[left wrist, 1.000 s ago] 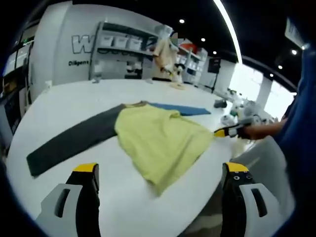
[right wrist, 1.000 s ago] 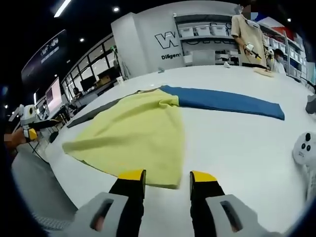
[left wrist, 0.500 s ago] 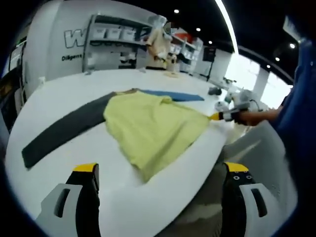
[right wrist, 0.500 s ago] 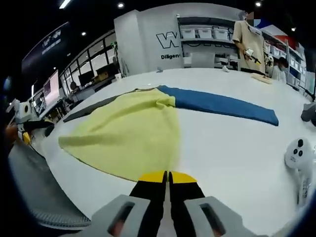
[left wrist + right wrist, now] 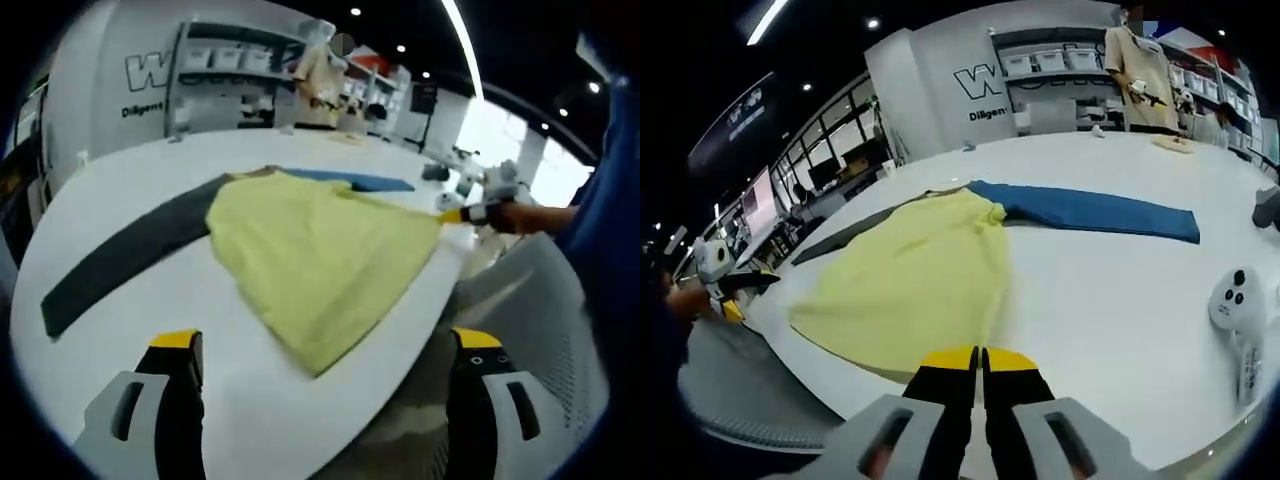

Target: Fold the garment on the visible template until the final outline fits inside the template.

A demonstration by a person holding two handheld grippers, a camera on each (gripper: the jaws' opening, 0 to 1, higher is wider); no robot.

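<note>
1. The garment, yellow in the body with one dark grey sleeve and one blue sleeve, is seen spread flat on the white counter, its hem near the counter's edge.
2. The right claw is closed, with its yellow tips pressed together at the hem corner of the garment; cloth appears to be pinched between them, though the grip itself is hidden by the tips.
3. In the left gripper view, that same claw is seen at the garment's far corner, and the hem looks drawn taut toward it, probably so the body lies smooth before folding.
4. The left claw is held wide open and empty above the counter's near edge, likely kept ready for the other hem corner.
5. No template outline can be made out on the counter.
6. Folding is judged not yet begun, since both sleeves lie fully extended.
</note>
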